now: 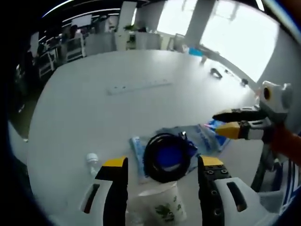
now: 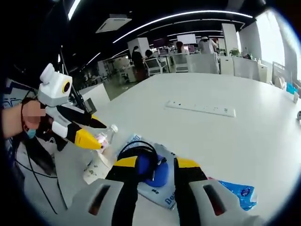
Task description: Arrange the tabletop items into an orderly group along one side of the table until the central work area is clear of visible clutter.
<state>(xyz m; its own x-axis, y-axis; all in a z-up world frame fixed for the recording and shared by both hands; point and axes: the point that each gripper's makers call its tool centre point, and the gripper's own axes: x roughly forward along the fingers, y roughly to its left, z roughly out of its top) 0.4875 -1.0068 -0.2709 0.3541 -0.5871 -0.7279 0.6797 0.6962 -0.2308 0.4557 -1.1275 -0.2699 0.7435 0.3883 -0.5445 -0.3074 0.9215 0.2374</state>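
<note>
White tabletop [image 1: 94, 108] is holding clutter near its edge. Both grippers, left gripper [image 1: 162, 172] and right gripper [image 2: 153, 167], are hovering with jaws wide and empty over the headphones [image 1: 167, 157]; gathering is probably just starting, with a paper cup [image 1: 162, 205] closest.

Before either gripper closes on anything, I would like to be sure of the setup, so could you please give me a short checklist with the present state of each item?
1. Left gripper open: ok, jaws apart with nothing between them.
2. Right gripper open: ok, jaws apart over the headphones.
3. Paper cup lined up with the left gripper: ok, it sits between the jaws' bases.
4. Headphones free to lift: not ok, they lie on blue plastic packets.
5. Small bottle upright: cannot tell.
6. Power strip clear of both grippers: ok, farther up the white table.
</note>
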